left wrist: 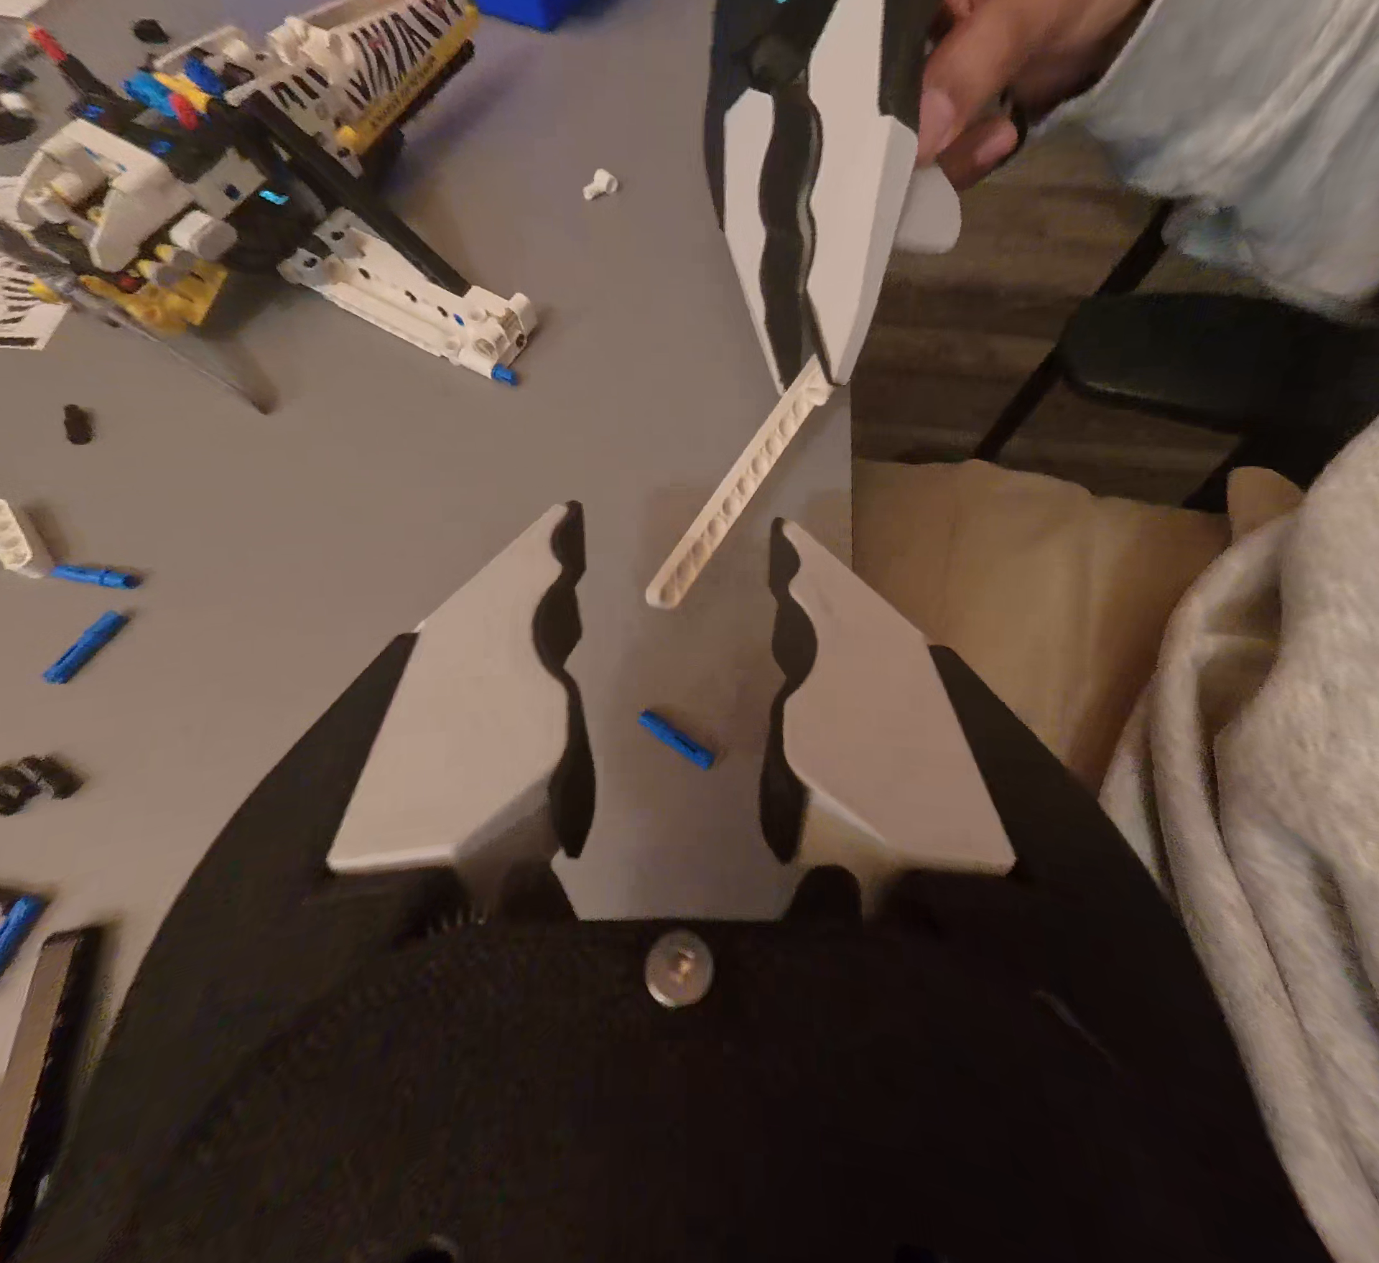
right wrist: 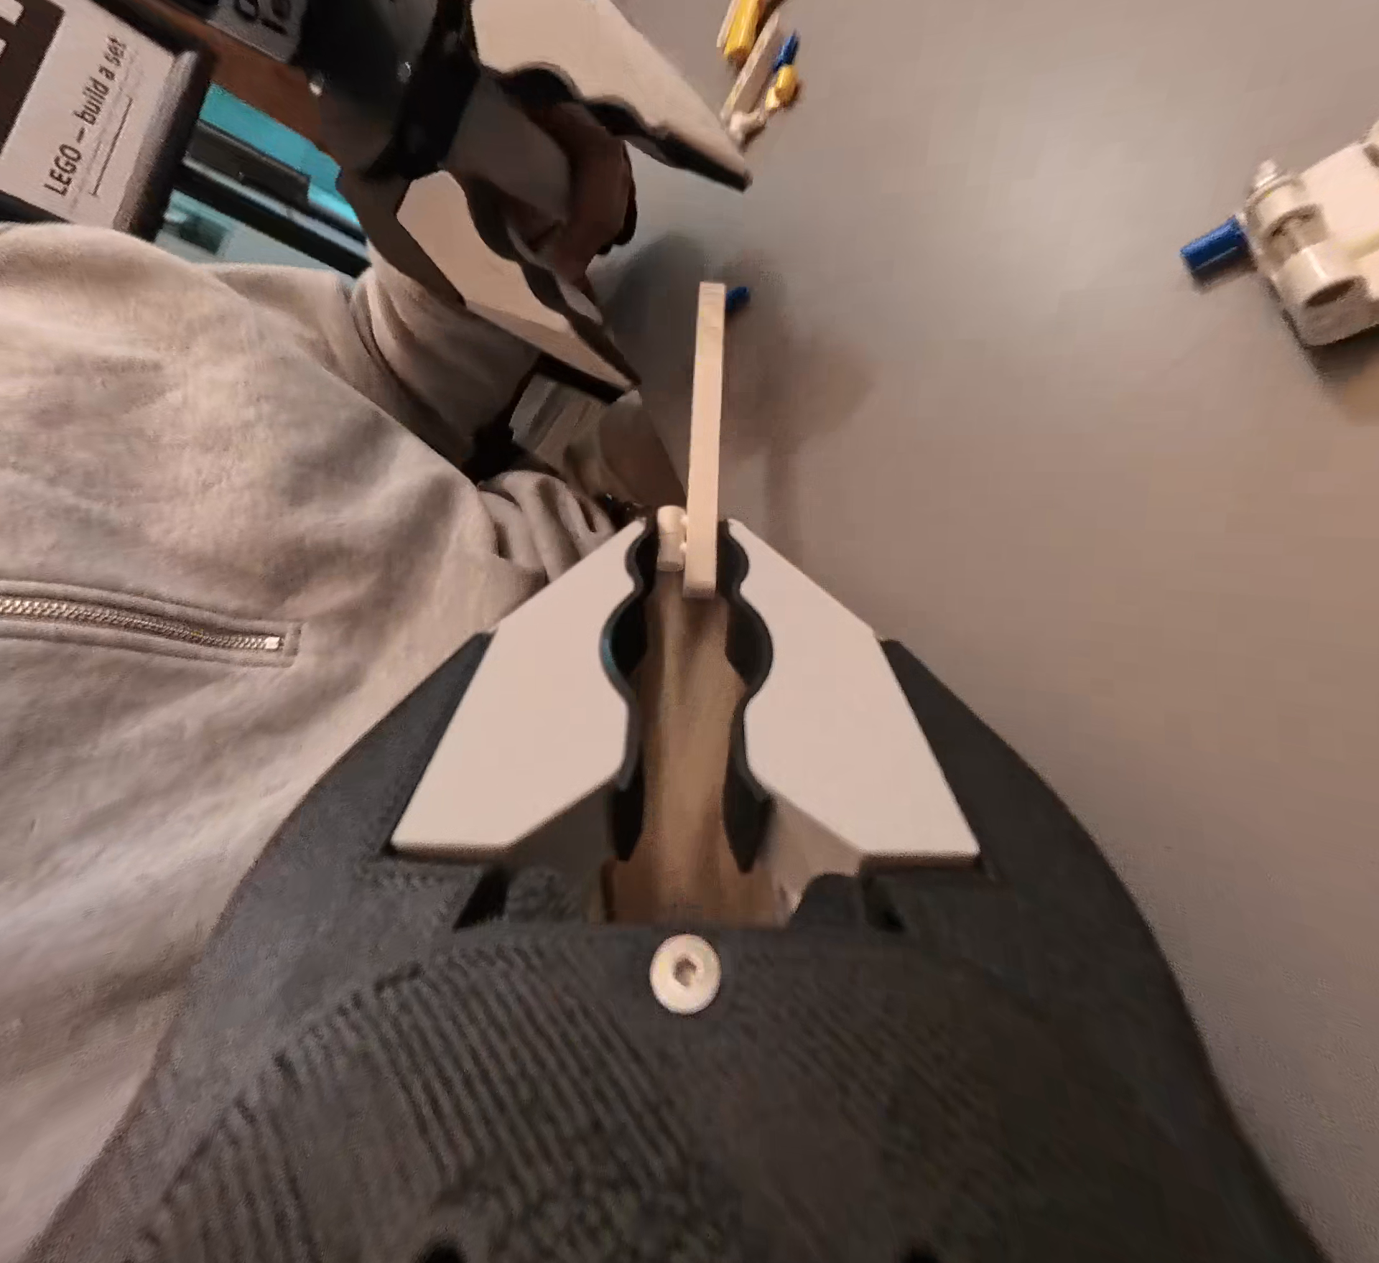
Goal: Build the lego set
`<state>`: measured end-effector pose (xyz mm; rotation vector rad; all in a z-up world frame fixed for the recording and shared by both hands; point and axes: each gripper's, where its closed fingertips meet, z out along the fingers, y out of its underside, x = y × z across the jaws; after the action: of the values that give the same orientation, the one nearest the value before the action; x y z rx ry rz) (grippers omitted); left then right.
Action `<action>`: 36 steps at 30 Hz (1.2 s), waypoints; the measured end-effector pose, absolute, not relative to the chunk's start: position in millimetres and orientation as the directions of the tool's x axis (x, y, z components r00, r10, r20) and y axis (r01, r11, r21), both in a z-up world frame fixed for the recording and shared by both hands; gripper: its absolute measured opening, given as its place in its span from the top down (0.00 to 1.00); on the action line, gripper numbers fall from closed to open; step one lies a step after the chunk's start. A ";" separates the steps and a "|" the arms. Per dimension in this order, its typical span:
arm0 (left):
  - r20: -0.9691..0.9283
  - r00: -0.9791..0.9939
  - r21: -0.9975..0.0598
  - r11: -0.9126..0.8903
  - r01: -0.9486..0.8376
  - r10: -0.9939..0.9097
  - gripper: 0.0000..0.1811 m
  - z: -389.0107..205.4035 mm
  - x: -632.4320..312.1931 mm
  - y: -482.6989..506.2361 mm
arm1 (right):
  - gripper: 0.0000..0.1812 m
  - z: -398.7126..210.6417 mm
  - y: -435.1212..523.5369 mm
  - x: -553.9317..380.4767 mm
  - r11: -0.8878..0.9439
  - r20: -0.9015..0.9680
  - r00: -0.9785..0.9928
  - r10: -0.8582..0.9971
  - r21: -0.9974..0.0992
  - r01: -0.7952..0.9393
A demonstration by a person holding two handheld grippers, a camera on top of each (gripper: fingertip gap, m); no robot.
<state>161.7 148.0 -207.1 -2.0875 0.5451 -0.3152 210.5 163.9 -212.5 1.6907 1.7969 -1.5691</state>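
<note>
Each gripper has a textured black body with a silver screw at bottom centre, carrying two pale grey wedge-shaped fingers (left wrist: 477,705) lined with wavy black pads. The person wears a light grey fleece top (right wrist: 186,481) with a zipped pocket at centre left.

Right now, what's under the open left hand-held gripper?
Bare grey table and one blue pin lying between the left hand-held gripper's fingers. Anything beneath its black body is hidden.
</note>
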 end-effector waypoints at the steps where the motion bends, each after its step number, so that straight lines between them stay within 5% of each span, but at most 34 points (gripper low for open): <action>1: 0.016 0.864 -0.829 -0.490 -0.270 -0.503 0.78 -210.7 163.5 150.2 | 0.92 -214.5 165.3 209.4 -0.217 -0.750 -0.312 0.583 -0.514 0.830; 3: 0.031 0.879 -0.760 -0.582 -0.288 -0.476 0.90 -225.9 158.3 152.4 | 0.92 -216.1 169.4 205.0 -0.209 -0.757 -0.311 0.575 -0.503 0.838; 8: 0.133 0.867 -0.673 -0.686 -0.276 -0.480 0.89 -245.3 163.2 150.5 | 0.92 -216.3 178.2 194.7 -0.282 -0.818 -0.264 0.511 -0.450 0.847; 15: 0.401 0.785 -0.644 -0.755 -0.124 -0.472 0.95 -243.8 160.6 147.5 | 0.92 -229.8 200.1 183.6 -0.319 -0.746 -0.164 0.645 -0.459 0.829; 21: 0.526 0.731 -0.638 -0.770 0.001 -0.435 0.89 -238.3 156.3 153.3 | 0.85 -193.1 234.7 164.3 -0.480 -0.706 -0.172 0.687 -0.619 0.621; 27: 0.436 0.803 -0.711 -0.703 0.031 -0.406 0.85 -225.6 143.9 148.8 | 0.74 -159.5 250.5 167.0 -0.387 -0.450 -0.123 0.884 -0.855 0.346; 32: 0.348 0.854 -0.772 -0.635 0.028 -0.386 0.85 -211.5 138.1 137.7 | 0.72 -122.2 298.1 184.5 -0.156 -0.135 0.214 0.968 -0.984 0.086; 36: 0.339 0.872 -0.794 -0.604 0.064 -0.354 0.85 -212.1 136.7 133.1 | 0.74 -112.9 319.5 205.8 0.039 0.115 0.357 0.927 -0.976 0.212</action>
<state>136.7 133.1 -212.1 -2.1469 0.2093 -0.5945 205.8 319.5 -112.9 3.1613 2.4007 -1.6743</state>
